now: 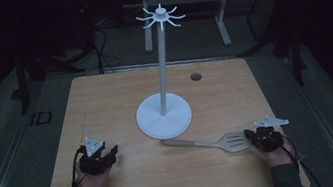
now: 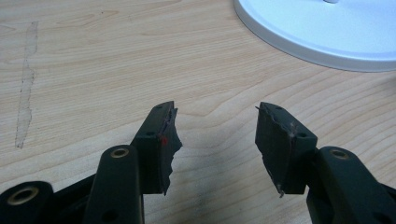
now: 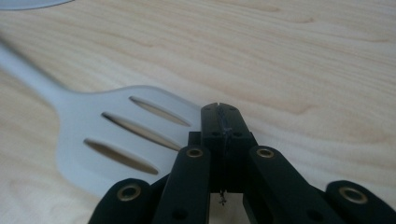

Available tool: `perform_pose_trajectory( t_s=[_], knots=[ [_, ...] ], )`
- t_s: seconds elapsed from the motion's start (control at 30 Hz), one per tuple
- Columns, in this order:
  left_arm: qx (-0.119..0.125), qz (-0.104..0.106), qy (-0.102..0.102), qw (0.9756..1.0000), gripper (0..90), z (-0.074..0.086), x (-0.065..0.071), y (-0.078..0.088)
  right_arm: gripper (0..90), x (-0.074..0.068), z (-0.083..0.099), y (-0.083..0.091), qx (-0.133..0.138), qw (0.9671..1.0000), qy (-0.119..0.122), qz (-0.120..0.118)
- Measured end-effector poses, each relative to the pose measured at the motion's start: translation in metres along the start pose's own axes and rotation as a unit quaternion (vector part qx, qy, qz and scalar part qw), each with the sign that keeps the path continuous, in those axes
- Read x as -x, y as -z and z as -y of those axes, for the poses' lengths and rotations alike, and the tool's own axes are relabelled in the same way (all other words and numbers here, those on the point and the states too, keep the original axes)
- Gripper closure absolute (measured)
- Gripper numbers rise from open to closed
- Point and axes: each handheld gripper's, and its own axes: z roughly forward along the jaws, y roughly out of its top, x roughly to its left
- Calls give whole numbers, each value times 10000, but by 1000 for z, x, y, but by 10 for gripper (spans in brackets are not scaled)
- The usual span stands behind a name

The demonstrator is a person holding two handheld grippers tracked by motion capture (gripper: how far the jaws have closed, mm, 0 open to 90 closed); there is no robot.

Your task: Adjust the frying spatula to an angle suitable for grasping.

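A white slotted spatula (image 1: 222, 141) lies flat on the wooden table (image 1: 104, 98), its handle pointing left toward the round base of a white hook stand (image 1: 164, 116). My right gripper (image 1: 249, 136) is at the blade's right end with its jaws shut. In the right gripper view the closed tips (image 3: 220, 109) sit over the right edge of the spatula (image 3: 116, 135), with nothing visibly clamped between them. My left gripper (image 1: 113, 152) rests at the front left, open. In its own view the left gripper (image 2: 217, 135) has only bare wood in its gap, and the stand base (image 2: 322, 32) lies ahead to the right.
The stand's thin pole rises to a crown of hooks (image 1: 161, 16) above the table's middle. A small dark hole (image 1: 195, 76) marks the back right of the tabletop. Dark floor and metal frame legs lie beyond the far edge.
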Motion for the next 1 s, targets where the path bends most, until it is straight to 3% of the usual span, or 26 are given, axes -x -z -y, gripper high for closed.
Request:
perform_pose_trajectory(
  t_s=[0.3,0.53,0.8,1.0],
  knots=[
    [-14,-1,-5,10000,481,0,0,0,899,-12,13,19,-4,9998,125,-126],
    [-17,2,-6,10000,481,0,0,0,898,-19,10,24,-22,9993,276,-240],
    [-20,4,-3,10000,480,0,0,-1,858,-31,-7,24,263,9978,437,-426],
    [-12,14,3,10000,478,0,0,0,824,-49,-33,20,417,9943,780,-594]
  ],
)
